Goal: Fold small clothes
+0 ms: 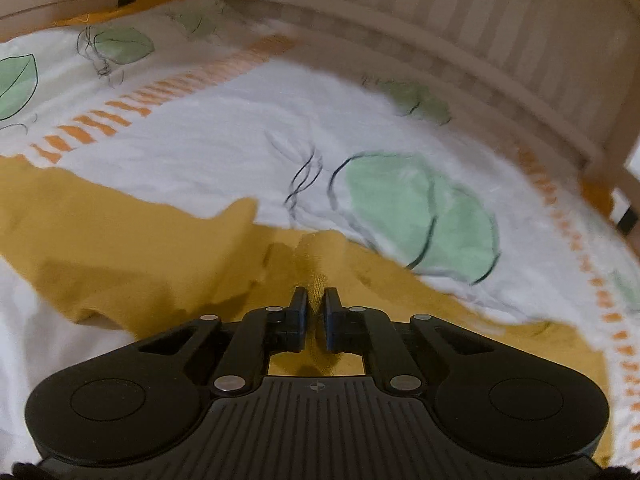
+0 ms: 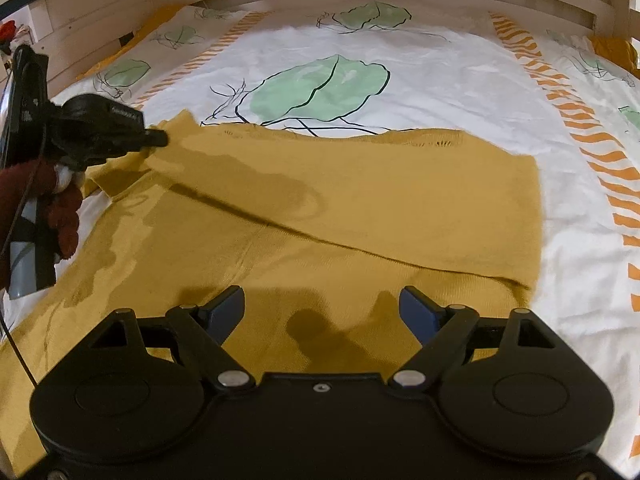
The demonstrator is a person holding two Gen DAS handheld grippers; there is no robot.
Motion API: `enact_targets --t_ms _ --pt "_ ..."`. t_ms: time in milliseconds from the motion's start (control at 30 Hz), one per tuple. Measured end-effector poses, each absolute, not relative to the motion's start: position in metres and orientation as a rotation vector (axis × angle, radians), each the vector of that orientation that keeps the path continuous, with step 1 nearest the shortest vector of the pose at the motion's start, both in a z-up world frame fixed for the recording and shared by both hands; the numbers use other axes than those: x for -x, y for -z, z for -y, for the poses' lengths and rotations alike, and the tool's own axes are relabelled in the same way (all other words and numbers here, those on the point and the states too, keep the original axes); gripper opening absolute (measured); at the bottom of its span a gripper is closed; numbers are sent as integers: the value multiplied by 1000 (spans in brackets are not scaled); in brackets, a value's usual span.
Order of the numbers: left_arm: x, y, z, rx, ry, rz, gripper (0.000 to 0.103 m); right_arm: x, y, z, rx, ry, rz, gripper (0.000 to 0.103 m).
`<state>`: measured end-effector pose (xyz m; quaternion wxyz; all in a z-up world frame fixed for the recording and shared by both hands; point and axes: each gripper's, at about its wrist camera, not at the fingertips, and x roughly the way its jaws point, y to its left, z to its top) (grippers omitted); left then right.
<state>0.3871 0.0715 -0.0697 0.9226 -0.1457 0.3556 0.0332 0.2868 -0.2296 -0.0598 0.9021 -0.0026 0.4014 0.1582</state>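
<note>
A mustard-yellow knit garment (image 2: 360, 200) lies spread on the bed, with one part folded over along a diagonal crease. My left gripper (image 1: 315, 300) is shut on a ridge of the yellow garment (image 1: 140, 248), holding its far left corner a little off the sheet. It also shows in the right wrist view (image 2: 158, 138) at the garment's far left corner. My right gripper (image 2: 322, 306) is open and empty, hovering above the garment's near edge.
The bed sheet (image 2: 440, 72) is white with green leaf prints and orange striped bands. A slatted wooden headboard (image 1: 500, 32) runs along the far side. The person's hand in a dark red sleeve (image 2: 60, 208) holds the left gripper.
</note>
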Motion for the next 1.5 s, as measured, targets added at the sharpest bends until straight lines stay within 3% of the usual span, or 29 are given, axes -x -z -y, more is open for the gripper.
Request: enact_targets --t_ms 133,233,433,500,633,1000,1200,1300,1400,1500 --pt "-400 91 -76 272 -31 -862 17 -287 62 229 16 -317 -843 86" --pt "-395 92 -78 240 -16 -821 24 -288 64 228 19 -310 -855 86" --pt "-392 88 -82 230 -2 -778 25 -287 69 231 16 -304 -881 86" --pt "-385 82 -83 221 -26 -719 34 -288 70 232 11 -304 -888 86" --pt "-381 68 -85 185 -94 -610 36 -288 69 233 -1 -305 -888 86" --pt "-373 85 -105 383 13 -810 36 -287 66 231 -14 -315 -885 86" --pt "-380 93 -106 402 -9 -828 35 -285 64 228 -9 -322 -884 86" --pt "-382 95 -110 450 -18 -816 35 -285 64 229 -11 -321 -882 86" --pt "-377 92 -113 465 -56 -761 5 -285 63 227 -11 -319 -882 86" --pt "-360 79 -109 397 -78 -655 5 -285 63 227 -11 -323 -882 86"
